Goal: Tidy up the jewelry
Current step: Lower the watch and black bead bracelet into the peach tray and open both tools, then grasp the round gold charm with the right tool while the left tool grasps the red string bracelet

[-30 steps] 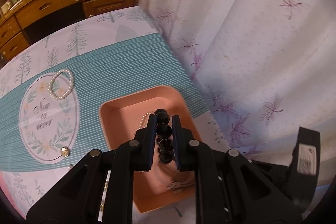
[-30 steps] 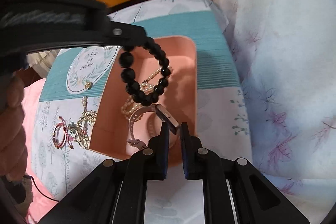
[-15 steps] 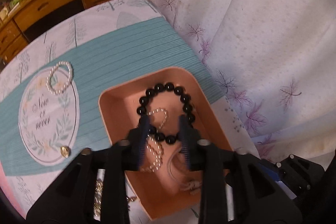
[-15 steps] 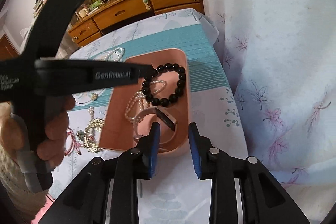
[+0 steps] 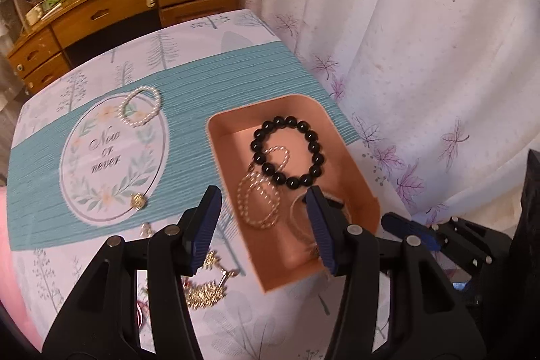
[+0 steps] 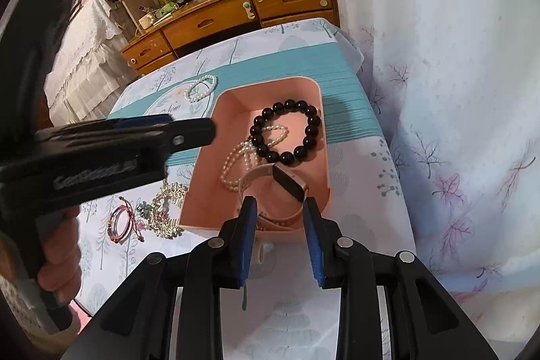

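A: Where's the black bead bracelet?

B: Lying flat in the pink tray, far end, overlapping a pearl strand. A watch sits at the tray's near end.

A: Grippers?

B: Left gripper and right gripper both spread wide, empty, near the tray. Another pearl bracelet lies left of the tray. The gold pile there looks like brooches, too blurry to tell.

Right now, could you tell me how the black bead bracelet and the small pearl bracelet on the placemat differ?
The black bead bracelet lies inside the pink tray, overlapping a pearl strand; the small pearl bracelet lies outside the tray on the teal placemat. The black one has large, dark, glossy beads; the pearl one has tiny white beads. Both lie flat as closed loops, untouched by either gripper.
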The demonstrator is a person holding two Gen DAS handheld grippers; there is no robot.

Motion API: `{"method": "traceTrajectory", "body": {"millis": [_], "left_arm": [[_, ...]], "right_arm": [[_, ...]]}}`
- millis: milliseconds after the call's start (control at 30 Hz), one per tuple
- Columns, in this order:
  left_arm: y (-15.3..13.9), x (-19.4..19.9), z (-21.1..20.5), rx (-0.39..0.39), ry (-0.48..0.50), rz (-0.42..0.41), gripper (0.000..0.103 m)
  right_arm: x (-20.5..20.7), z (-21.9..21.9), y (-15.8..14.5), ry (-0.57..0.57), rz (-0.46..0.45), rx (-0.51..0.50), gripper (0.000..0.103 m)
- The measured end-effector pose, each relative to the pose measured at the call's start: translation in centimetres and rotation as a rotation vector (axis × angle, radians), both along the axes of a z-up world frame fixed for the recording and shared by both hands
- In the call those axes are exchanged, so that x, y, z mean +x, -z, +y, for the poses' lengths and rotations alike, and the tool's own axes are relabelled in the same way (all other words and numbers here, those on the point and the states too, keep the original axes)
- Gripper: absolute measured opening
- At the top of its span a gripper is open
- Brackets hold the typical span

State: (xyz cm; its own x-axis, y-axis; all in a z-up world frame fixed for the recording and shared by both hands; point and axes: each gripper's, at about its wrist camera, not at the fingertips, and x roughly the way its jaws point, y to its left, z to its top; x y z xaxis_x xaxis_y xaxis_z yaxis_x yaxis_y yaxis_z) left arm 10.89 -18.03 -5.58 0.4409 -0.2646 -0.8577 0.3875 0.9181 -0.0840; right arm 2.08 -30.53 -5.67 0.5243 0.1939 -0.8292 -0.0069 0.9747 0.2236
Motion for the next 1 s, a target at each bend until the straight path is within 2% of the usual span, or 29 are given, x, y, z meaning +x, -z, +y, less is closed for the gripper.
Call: {"method": "traceTrajectory", "body": {"millis": [233, 500, 633, 767, 1000], "left_arm": [[-0.1, -1.3, 2.8, -0.014, -0.051, 0.021, 0.049], [-2.1, -1.8, 9.1, -0.007, -0.167, -0.018, 0.049], [-3.3, -1.6, 13.3, 0.027, -0.232, -0.051, 0.049], [-4.3, -0.8, 17.2, 0.062, -0.289, -0.07, 0.049], [-6.2, 1.7, 22.5, 0.089, -0.352, -0.077, 0.049]], "right_arm": [[0.0, 0.7, 0.1, -0.021, 0.005, -0.001, 0.029], [0.9, 3.1, -1.0, -0.089, -0.001, -0.008, 0.029], [2.7, 5.2, -2.2, -0.137, -0.005, -0.059, 0.029], [5.0, 7.3, -4.2, -0.188, 0.002, -0.054, 0.029], [11.5, 10.5, -8.5, -0.225, 0.013, -0.089, 0.029]]}}
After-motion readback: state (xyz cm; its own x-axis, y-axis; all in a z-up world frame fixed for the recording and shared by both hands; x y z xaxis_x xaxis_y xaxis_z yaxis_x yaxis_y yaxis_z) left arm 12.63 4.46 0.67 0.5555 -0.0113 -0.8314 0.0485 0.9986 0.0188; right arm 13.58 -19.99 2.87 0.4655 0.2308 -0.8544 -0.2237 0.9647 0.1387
